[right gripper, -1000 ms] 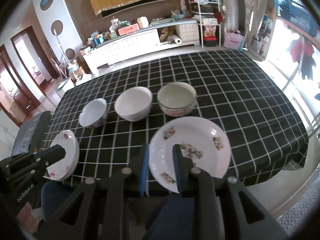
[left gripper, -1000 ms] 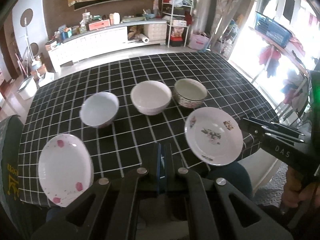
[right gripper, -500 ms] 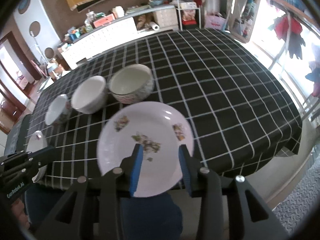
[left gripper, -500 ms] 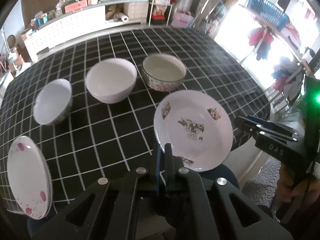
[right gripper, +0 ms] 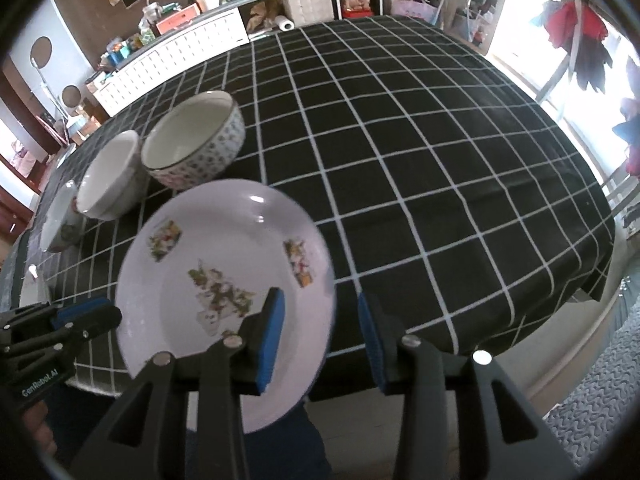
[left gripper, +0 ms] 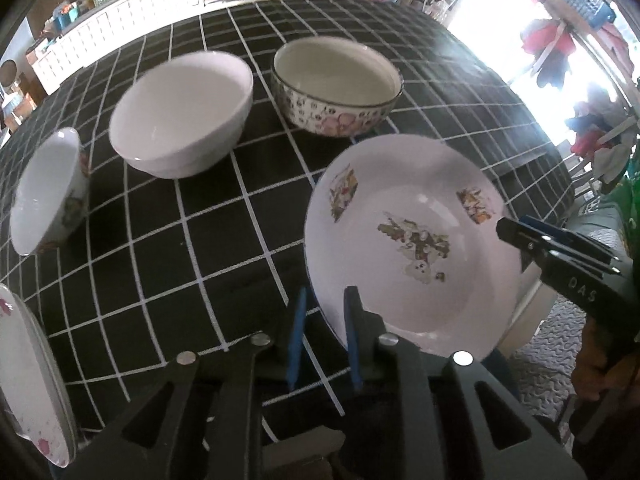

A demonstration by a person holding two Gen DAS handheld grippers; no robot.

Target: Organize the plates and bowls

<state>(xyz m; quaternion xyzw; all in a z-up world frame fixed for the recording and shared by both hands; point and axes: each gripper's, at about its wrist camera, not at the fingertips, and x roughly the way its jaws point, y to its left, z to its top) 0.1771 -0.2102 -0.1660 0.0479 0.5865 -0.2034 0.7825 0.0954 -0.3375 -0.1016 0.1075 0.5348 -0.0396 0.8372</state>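
Plate (right gripper: 224, 280): rim between the right gripper (right gripper: 320, 336) fingers, not pinched
Right fingers: open wide
Left gripper (left gripper: 324, 336): fingers open, plate edge between them

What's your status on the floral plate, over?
Right gripper open, jaws straddling floral plate rim, not clamped. Left gripper open at plate's other edge. Patterned bowl close behind.

The pink-spotted plate (left gripper: 28, 380) is cut off by the left edge of the left wrist view, so only a sliver shows. The small bowl (right gripper: 60, 220) in the right wrist view sits half hidden behind the white bowl (right gripper: 108, 176) and blurs at the rim. The flowered plate (right gripper: 224, 288) has its near edge covered by 1 blue pad (right gripper: 272, 336).
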